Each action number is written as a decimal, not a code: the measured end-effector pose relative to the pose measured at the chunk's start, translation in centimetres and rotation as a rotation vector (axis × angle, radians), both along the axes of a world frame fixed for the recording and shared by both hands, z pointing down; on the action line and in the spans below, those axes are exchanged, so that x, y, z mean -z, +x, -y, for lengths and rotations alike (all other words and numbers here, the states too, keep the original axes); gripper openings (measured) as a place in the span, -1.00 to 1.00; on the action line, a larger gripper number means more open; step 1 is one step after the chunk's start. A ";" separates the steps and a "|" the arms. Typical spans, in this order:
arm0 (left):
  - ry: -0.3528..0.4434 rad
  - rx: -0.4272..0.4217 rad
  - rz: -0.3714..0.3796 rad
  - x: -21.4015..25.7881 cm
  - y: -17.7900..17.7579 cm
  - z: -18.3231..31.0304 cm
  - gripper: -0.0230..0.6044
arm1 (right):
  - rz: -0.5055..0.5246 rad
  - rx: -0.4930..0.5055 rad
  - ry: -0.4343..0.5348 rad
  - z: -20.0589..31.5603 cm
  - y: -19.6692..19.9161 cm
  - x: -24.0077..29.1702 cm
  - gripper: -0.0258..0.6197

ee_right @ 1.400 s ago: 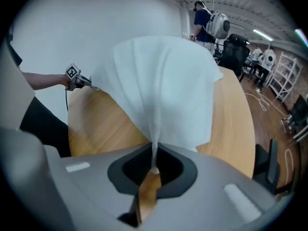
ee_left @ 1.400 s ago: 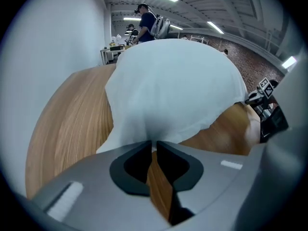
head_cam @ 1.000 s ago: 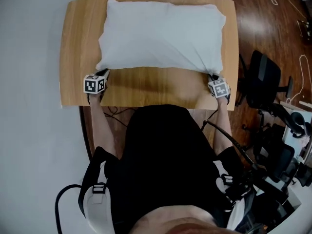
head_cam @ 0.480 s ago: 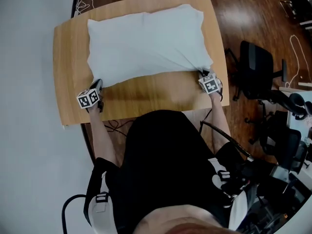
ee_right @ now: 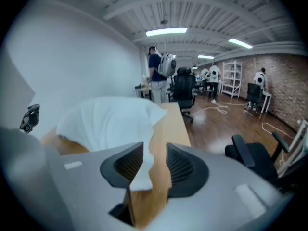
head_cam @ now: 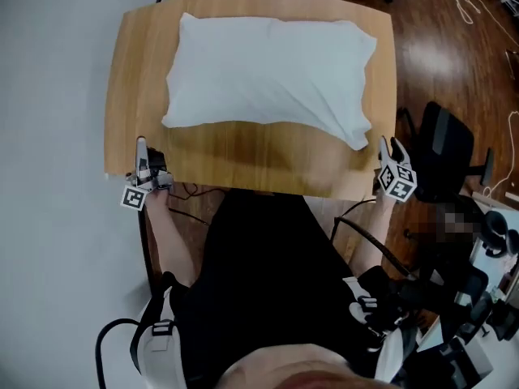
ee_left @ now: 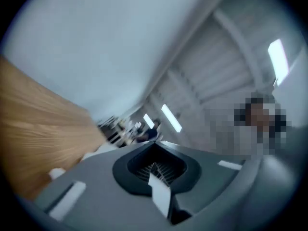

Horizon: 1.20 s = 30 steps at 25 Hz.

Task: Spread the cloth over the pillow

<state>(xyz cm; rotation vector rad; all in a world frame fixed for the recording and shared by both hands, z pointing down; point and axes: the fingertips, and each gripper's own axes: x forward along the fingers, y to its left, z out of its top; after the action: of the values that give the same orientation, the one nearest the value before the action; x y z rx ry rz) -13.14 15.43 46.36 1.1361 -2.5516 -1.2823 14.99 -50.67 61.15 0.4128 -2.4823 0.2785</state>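
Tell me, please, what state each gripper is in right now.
Left gripper: closed, holding nothing.
Right gripper: jaws opening, gripping nothing.

the cloth (head_cam: 268,71) hides the pillow (entirely).

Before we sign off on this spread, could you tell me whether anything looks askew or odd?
Only a small thing: the cloth covers the pillow, but its near right corner is drawn out into a point on the table, and its near edge runs unevenly.
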 end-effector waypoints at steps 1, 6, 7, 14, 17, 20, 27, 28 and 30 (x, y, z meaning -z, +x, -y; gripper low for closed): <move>0.175 0.037 0.103 4.0 0.3 -1.2 -0.92 | 0.098 -0.023 0.013 1.0 -1.3 2.6 -0.46; 0.517 0.005 0.534 19.8 4.0 -4.8 -0.91 | 0.619 0.013 -0.089 -0.6 -6.9 16.7 -0.68; 0.563 -0.058 0.613 22.5 5.4 -4.8 -0.91 | 0.694 0.046 -0.110 -2.1 -7.3 19.1 -0.75; 0.477 -0.496 0.903 29.9 13.7 -0.9 -0.92 | 0.831 0.321 -0.017 -17.4 -6.5 28.1 -0.91; 0.343 -0.513 0.857 27.9 13.8 -2.0 -0.92 | 0.808 0.355 -0.024 -24.1 -6.1 28.4 -0.91; 0.271 -0.546 0.781 24.3 14.5 -3.1 -0.92 | 0.811 0.343 -0.065 -30.8 -3.4 28.6 -0.91; 0.290 -0.666 0.631 19.0 17.1 -3.5 -0.92 | 0.726 0.317 -0.102 -40.4 0.2 26.7 -0.91; 0.275 -0.649 0.633 18.7 18.2 -3.4 -0.91 | 0.726 0.331 -0.102 -40.8 0.7 26.8 -0.91; 0.260 -0.650 0.640 18.3 20.5 -2.6 -0.91 | 0.738 0.345 -0.075 -41.0 2.3 27.6 -0.91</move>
<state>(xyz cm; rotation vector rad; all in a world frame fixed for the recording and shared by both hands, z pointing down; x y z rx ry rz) 7.33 18.03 28.10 2.4940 -2.0095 -1.2114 17.24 -9.69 33.51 -0.2025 -3.1792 0.4362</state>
